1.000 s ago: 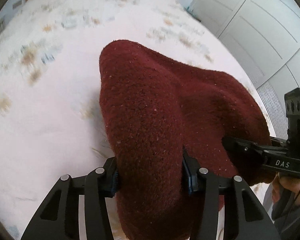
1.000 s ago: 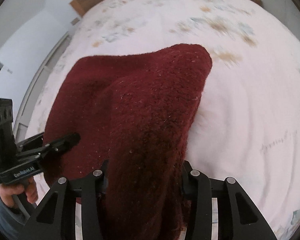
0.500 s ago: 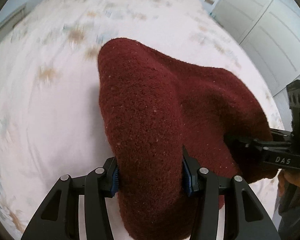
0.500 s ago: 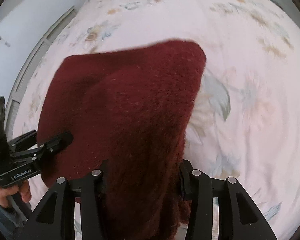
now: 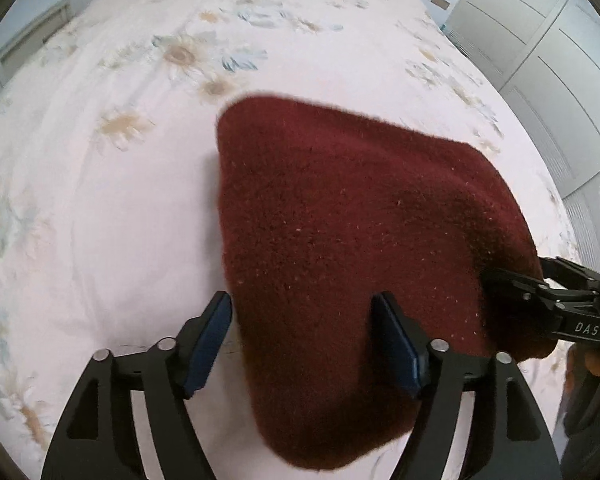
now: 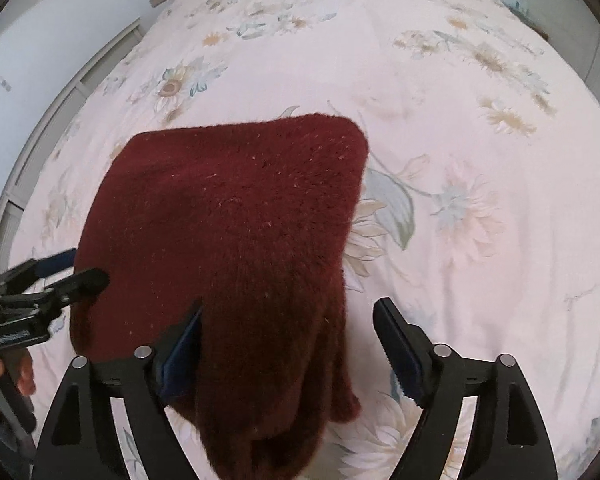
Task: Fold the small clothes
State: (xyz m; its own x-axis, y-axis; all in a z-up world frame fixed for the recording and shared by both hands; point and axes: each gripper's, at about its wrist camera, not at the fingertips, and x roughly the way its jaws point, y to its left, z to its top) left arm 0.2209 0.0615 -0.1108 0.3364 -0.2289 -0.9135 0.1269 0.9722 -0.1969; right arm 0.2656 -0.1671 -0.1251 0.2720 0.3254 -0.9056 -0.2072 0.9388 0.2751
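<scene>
Both tools' jaws had just been opening — left tool (image 5: 302, 344) and right tool (image 6: 288, 348) stood apart, letting the folded maroon knit (image 5: 352, 240) settle flat on the bed (image 5: 100, 200).

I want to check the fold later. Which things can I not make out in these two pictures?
- Dark red knit garment: near edge cut off by the frame bottom, both views; type unclear.
- Right tongs in the left wrist view: tips lost against the garment.
- Bedspread under the garment: hidden.
- Person: only one hand, at the right wrist view's edge.
</scene>
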